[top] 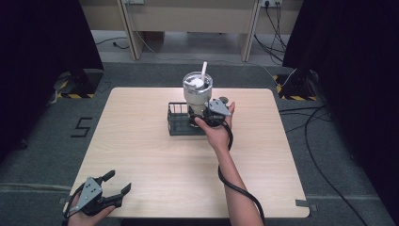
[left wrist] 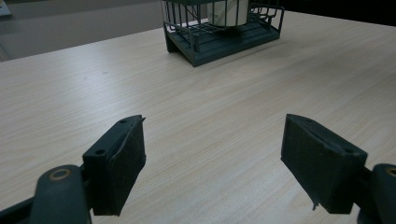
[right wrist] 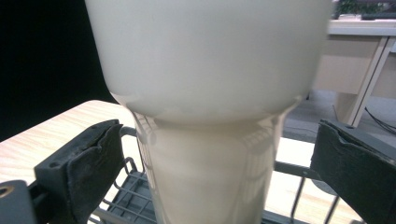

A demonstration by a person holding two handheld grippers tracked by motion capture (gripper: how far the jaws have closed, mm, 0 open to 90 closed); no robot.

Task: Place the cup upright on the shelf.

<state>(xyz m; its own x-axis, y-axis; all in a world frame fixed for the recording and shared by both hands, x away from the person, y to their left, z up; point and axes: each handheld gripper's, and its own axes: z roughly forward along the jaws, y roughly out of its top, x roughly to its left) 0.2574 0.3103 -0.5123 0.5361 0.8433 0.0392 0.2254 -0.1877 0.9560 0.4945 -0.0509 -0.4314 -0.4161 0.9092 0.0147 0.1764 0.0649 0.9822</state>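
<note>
The left gripper (top: 109, 190) is closest to us, down at the near left corner of the worktop (top: 141, 155). Its jaws are spread wide with nothing between them. A hand (top: 89, 214) holds it low, just over the wood, and it points across at the basket. It looks like it is just waiting there, out of the way, so the other hand has room to work.

Move to the right and a bit further back. A dark wire basket (top: 179, 118) sits on the worktop. From the left gripper view the basket (left wrist: 224, 28) has thin bars all round, like a little fence. That fence would stop a tall thing from tipping over.

A big cream cup (top: 197, 94) stands in the right part of the basket. It has a clear lid and a white straw (top: 204, 70) poking up. The cup is wide on top and thinner down low.

The right gripper (top: 203, 117) is right up against the cup, down at the thin part. In the right gripper view the cup (right wrist: 210, 140) stands between the two jaws, which are spread, with a gap on each side. So they are around the cup, not pinching it. The low part is probably the best spot to grab, because it is thin enough to fit.

For writing, a dark "5" (top: 82, 127) is marked on the floor to the left of the worktop. I can't see any name or label on the cup, though it is a bit blurry up close.
</note>
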